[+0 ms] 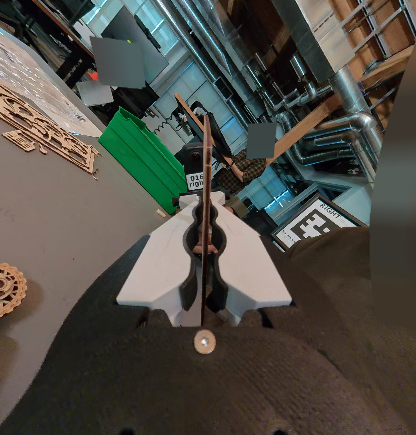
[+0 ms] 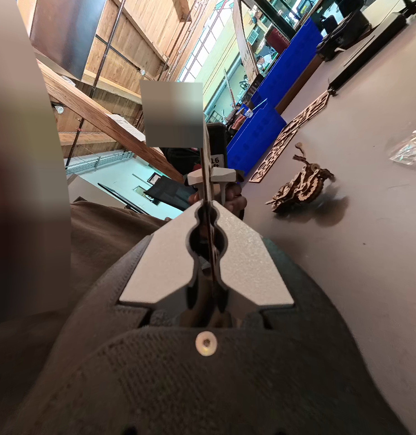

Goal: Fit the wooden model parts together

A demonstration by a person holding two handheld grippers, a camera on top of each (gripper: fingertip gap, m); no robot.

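Observation:
A thin wooden part sheet [image 1: 207, 153] stands edge-on and is held up off the grey table [image 1: 61, 223]. My left gripper [image 1: 205, 208] is shut on its near edge. My right gripper [image 1: 203, 197] faces it from the far side, its white fingers clamped on the same sheet. In the right wrist view the sheet [image 2: 203, 169] runs between the jaws of my right gripper [image 2: 206, 203], which is shut on it, and the left gripper [image 2: 211, 177] grips it farther off. A part-built wooden motorcycle model [image 2: 303, 186] stands on the table [image 2: 343, 259] to the right.
A wooden toothed wheel [image 1: 4, 292] and punched-out part sheets [image 1: 49, 134] lie on the table at left, with a green bin [image 1: 143, 157] behind and a small peg [image 1: 160, 213]. Another part sheet [image 2: 287, 138], a blue bin [image 2: 273, 106] and a plastic bag [image 2: 411, 146] lie at right. My two grippers' fingertips are within a few centimetres of each other.

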